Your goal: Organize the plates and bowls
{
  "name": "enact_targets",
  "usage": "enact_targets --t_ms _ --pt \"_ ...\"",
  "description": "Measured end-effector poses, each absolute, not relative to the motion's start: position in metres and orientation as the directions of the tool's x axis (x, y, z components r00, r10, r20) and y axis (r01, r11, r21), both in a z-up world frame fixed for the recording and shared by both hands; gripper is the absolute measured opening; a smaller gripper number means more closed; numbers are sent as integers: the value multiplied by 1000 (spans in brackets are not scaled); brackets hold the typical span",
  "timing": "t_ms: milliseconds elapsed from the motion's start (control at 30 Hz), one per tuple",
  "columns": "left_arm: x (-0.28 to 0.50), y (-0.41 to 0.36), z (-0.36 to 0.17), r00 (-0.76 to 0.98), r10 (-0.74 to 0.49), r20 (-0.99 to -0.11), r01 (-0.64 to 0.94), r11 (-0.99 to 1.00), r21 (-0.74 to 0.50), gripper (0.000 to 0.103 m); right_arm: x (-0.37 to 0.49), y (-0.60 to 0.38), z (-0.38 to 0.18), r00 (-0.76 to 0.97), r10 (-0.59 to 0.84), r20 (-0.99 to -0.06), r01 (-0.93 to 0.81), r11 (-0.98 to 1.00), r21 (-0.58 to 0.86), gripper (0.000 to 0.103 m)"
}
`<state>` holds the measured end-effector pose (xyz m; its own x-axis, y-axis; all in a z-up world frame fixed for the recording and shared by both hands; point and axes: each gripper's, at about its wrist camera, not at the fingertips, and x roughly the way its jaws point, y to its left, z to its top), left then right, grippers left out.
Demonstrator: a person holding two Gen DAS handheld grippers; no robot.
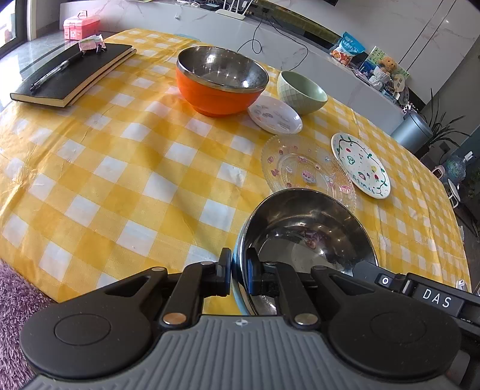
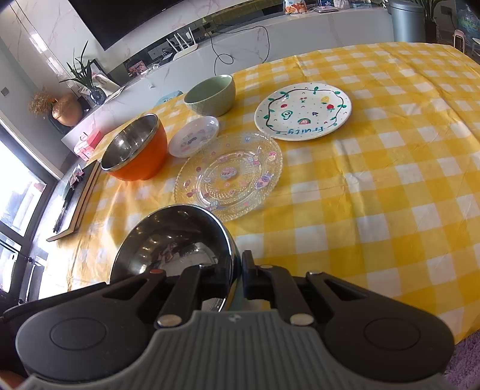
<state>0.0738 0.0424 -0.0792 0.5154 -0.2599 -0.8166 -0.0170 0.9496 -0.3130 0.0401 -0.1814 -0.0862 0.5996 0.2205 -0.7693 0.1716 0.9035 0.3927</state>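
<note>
A steel bowl with a blue outside [image 1: 306, 228] [image 2: 174, 240] is held just above the yellow checked tablecloth [image 1: 120, 180] [image 2: 375, 195] at its near edge. My left gripper [image 1: 238, 270] is shut on the bowl's left rim. My right gripper [image 2: 237, 273] is shut on its right rim. Beyond the bowl lie a clear glass plate [image 1: 300, 165] [image 2: 231, 174] and a white fruit-painted plate [image 1: 360, 165] [image 2: 303, 111]. Further back stand a small white dish [image 1: 274, 115] [image 2: 193, 136], an orange steel-lined bowl [image 1: 219, 90] [image 2: 138, 153] and a green bowl [image 1: 300, 90] [image 2: 211, 94].
A black notebook [image 1: 75, 75] with a pen on it lies at the table's far left. A pink box [image 1: 81, 24] stands behind it. A purple rug [image 1: 12, 300] shows below the near table edge. A grey bin [image 1: 411, 129] stands beyond the table.
</note>
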Motion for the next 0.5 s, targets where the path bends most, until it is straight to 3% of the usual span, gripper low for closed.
enact_targets --t_ms 100,200,267,333,500 --pt "73 43 -78 517 -260 -816 -21 949 -316 12 40 -180 -86 600 217 -770 170 906 387 7" --pt "71 43 -73 540 -246 -805 -19 953 -304 28 39 -178 -84 606 222 -764 157 908 389 16" --pt "69 44 -69 554 -246 -796 -14 953 -304 37 38 -177 -82 613 223 -758 148 910 386 32" --pt "68 44 -65 562 -255 -787 -6 950 -312 42 36 -177 -78 624 217 -751 142 913 383 33" --pt "62 46 -51 609 -249 -753 12 952 -305 43 29 -177 -64 674 186 -715 120 927 355 39"
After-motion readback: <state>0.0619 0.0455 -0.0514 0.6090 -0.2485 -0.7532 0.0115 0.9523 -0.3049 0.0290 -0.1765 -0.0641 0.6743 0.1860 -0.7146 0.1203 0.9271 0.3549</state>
